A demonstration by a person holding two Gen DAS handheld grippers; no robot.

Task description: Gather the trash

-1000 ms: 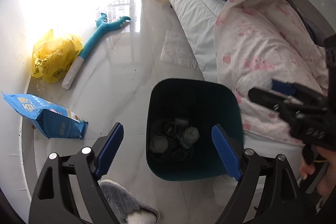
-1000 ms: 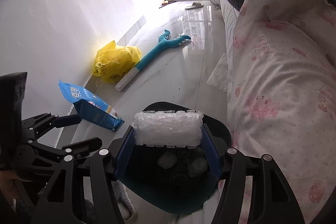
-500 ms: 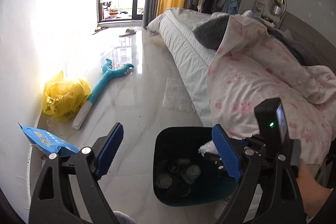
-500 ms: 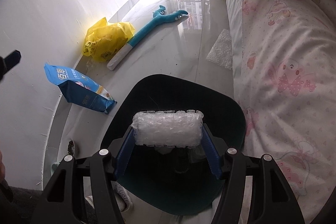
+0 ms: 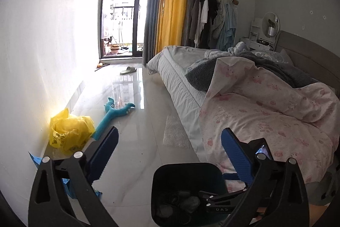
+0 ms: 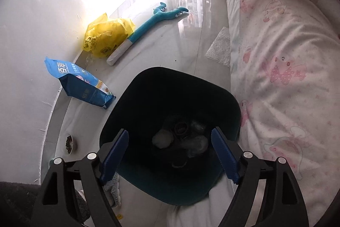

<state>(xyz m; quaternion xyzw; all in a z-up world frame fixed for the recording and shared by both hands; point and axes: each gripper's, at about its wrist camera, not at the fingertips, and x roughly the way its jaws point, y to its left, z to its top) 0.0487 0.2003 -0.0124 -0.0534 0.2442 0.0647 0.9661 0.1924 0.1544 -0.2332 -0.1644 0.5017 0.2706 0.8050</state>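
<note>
My right gripper hangs over the mouth of the dark teal bin. Its jaws are opening and nothing is between them. Pale clumps of bubble wrap lie among dark rubbish at the bin's bottom. My left gripper is raised above the floor, pointing across the room. Its jaws are opening wide and are empty, and the bin is below them. A flat sheet of bubble wrap lies on the floor by the bed. A yellow plastic bag sits against the wall.
A blue pouch lies by the wall left of the bin. A teal toy stick rests beside the yellow bag. The bed with a pink quilt fills the right side. A small bowl and a grey slipper lie near the bin.
The right gripper let go of the bubble-wrap roll, which is now down in the bin. The left gripper rose and tilted up toward the room, its jaws spreading wider.
</note>
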